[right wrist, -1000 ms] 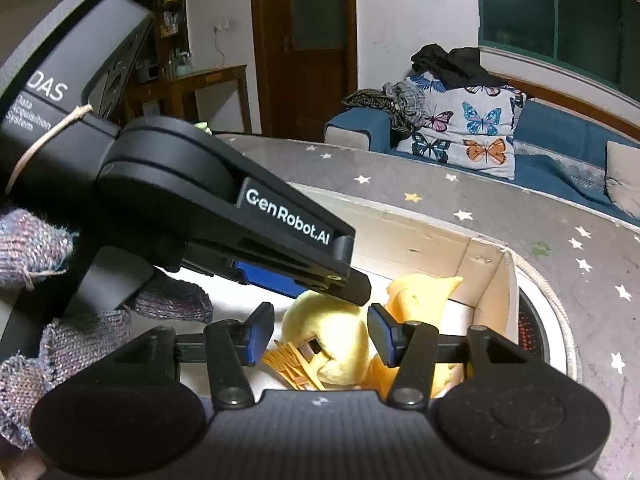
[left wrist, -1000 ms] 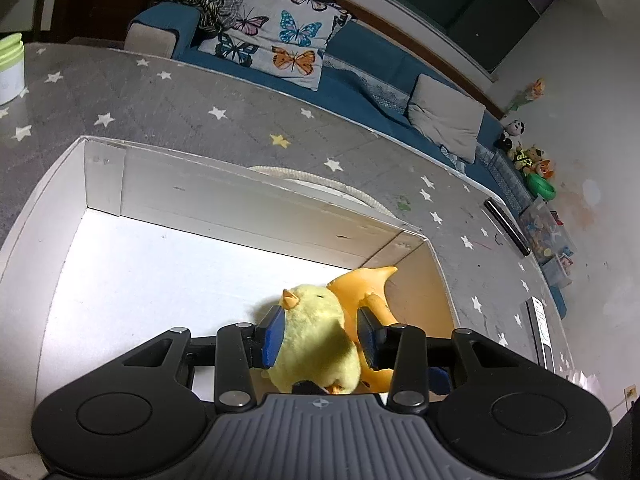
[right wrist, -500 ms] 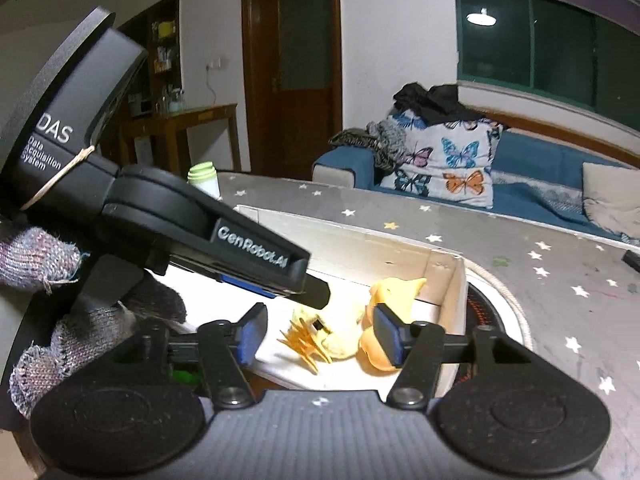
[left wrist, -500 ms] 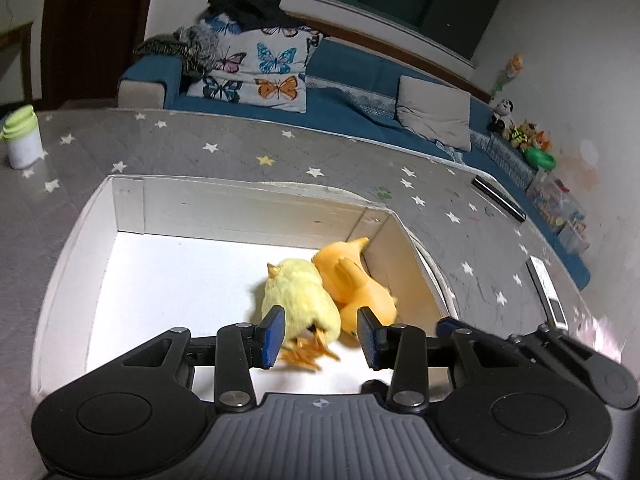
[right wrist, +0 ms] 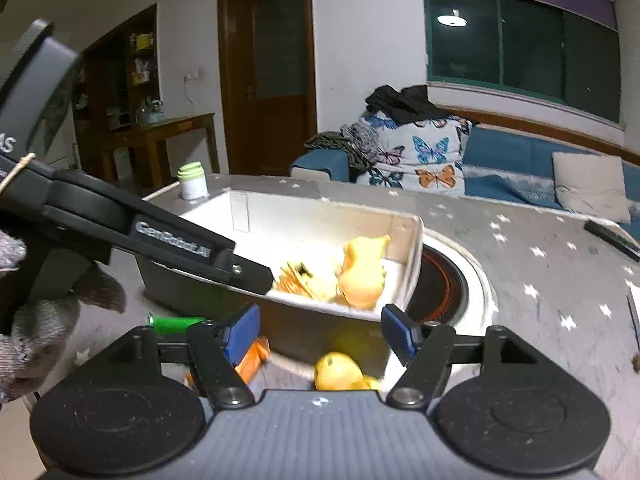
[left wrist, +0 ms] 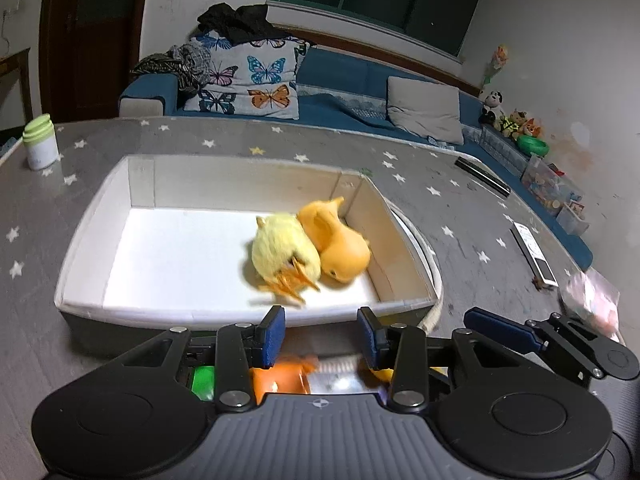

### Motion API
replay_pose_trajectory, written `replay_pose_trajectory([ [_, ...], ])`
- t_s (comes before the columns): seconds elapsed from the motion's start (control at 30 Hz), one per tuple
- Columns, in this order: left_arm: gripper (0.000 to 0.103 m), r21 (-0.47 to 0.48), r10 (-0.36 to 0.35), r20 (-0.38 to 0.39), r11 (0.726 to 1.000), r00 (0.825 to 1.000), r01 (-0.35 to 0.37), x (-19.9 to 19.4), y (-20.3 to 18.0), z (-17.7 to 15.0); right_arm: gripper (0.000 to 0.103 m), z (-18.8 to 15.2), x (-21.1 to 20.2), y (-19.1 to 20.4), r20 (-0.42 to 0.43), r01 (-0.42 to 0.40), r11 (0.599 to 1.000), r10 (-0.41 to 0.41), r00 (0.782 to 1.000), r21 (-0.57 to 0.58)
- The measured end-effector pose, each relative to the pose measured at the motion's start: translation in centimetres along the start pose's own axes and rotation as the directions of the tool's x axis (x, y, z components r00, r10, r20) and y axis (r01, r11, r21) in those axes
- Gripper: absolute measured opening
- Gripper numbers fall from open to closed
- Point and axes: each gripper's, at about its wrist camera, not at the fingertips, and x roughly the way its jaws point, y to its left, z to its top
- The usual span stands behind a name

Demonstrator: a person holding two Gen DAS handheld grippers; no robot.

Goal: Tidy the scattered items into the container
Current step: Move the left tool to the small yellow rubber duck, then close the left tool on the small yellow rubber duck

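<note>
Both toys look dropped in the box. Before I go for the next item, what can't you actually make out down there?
- Orange item, left wrist view: blurred, half hidden behind the left hand-held gripper.
- Green item, right wrist view: mostly covered by the right hand-held gripper.
- Yellow toy, right wrist view: blurred, cut off by the body.

Both tongs [left wrist: 321,337] back from box [left wrist: 224,312]

Two toys [left wrist: 310,246] inside box [left wrist: 84,248]
</note>
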Motion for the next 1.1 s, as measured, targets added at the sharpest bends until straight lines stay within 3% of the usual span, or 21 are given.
replay_pose_trajectory([
  [0.53, 0.042, -0.029, -0.07, -0.101, 0.997, 0.992, 0.067, 2.6, -0.6, -1.4, 0.068, -3.6, 1.8, -1.3, -0.113, 0.033, 0.998, -0.027, 0.993, 0.05],
  [1.1, 0.042, -0.115, -0.136, -0.157, 0.986, 0.978, 0.119, 5.5, -0.7, -1.0, 0.06, -3.9, 3.4, -1.4, -0.174, -0.025, 0.996, 0.04, 0.984, 0.089],
])
